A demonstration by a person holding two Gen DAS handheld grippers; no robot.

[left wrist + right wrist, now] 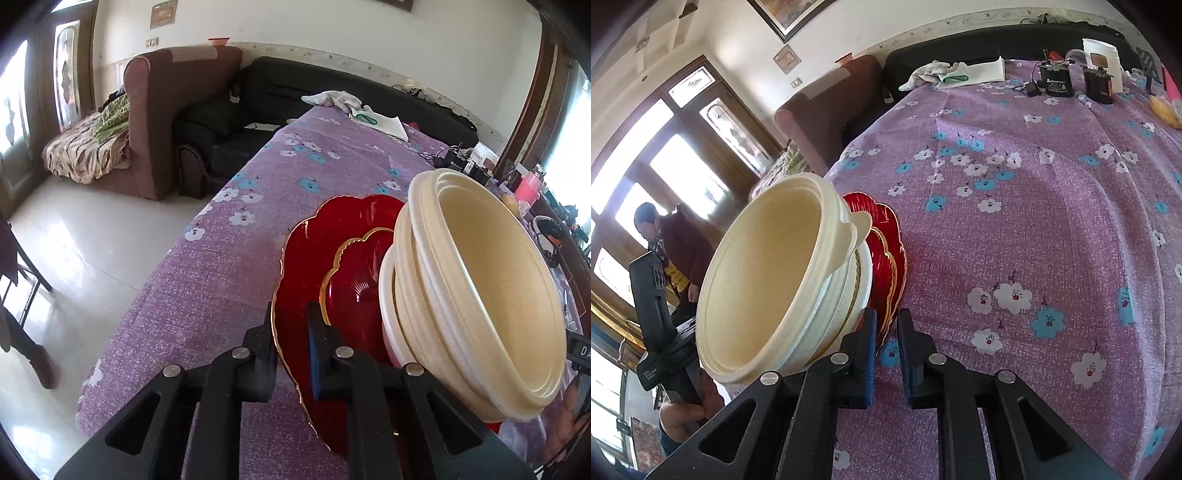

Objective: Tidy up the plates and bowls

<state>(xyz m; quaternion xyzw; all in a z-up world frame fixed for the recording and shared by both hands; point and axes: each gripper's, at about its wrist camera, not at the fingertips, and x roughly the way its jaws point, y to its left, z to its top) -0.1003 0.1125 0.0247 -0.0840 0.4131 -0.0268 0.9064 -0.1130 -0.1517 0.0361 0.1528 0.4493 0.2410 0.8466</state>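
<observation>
Scalloped glossy red plates (314,266) (gold-rimmed); ribbed cream bowls (480,280)

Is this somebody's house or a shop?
Most likely a house, in a living room: a brown armchair and black sofa stand behind a table with a flowery purple cloth, and a framed picture hangs on the wall.

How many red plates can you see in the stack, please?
2: a large red plate at the bottom, a smaller red plate on it, both under the cream bowls. More may be hidden.

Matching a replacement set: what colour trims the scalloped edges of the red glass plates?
Gold, on the scalloped red glass plates; clearest in the left wrist view.
</observation>
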